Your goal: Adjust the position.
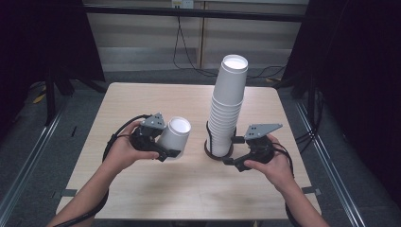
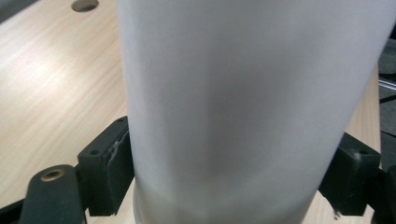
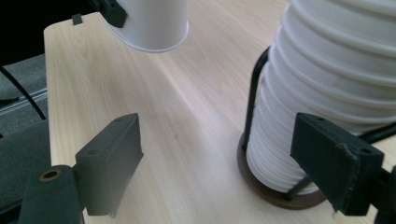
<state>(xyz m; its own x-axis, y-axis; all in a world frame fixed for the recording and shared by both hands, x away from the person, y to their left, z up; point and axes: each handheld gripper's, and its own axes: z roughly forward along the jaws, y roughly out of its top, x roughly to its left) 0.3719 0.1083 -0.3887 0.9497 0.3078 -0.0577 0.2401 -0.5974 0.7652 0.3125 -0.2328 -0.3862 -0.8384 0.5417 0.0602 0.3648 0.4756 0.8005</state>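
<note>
My left gripper (image 1: 168,143) is shut on a single white paper cup (image 1: 176,130), which tilts with its open mouth up and away. In the left gripper view the cup (image 2: 243,102) sits squeezed between both black pads (image 2: 106,170). A tall stack of white cups (image 1: 229,99) stands in a black wire holder on a brown disc base (image 1: 213,152). My right gripper (image 1: 231,150) is open, low beside the base of the stack. In the right gripper view its jaws (image 3: 224,158) stand wide over bare table, with the stack (image 3: 327,88) just beyond the right jaw and the held cup (image 3: 154,23) farther off.
The light wooden table (image 1: 142,189) has free room in front and to the left. Cables trail from both grippers toward the person. A dark floor and metal rails surround the table, and a small round hole (image 2: 85,5) marks the tabletop.
</note>
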